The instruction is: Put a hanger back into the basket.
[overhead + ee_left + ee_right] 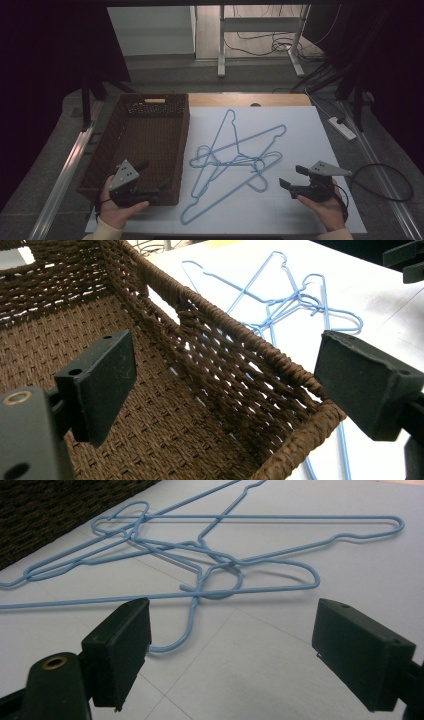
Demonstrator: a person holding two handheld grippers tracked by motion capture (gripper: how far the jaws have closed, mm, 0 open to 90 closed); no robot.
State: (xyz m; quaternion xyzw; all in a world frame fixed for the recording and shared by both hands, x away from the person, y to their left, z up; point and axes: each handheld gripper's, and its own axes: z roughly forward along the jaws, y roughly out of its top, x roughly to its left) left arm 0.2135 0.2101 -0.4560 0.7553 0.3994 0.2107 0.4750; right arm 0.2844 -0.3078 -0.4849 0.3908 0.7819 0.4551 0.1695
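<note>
A tangled heap of blue wire hangers [235,160] lies on the white sheet [300,125] in the middle of the table. A brown wicker basket [140,135] stands to their left, with nothing visible inside it. My left gripper [152,176] hovers open over the basket's near right corner. In the left gripper view its jaws [232,385] straddle the basket's right wall [240,330], and the hangers [295,300] lie beyond. My right gripper [294,177] is open just right of the heap. In the right gripper view it [235,640] faces the hangers [220,560], holding nothing.
A power strip [342,127] and a looping black cable [390,185] lie off the table's right side. Metal desk legs [221,45] stand behind the table. The basket's side [50,510] shows at the top left of the right gripper view.
</note>
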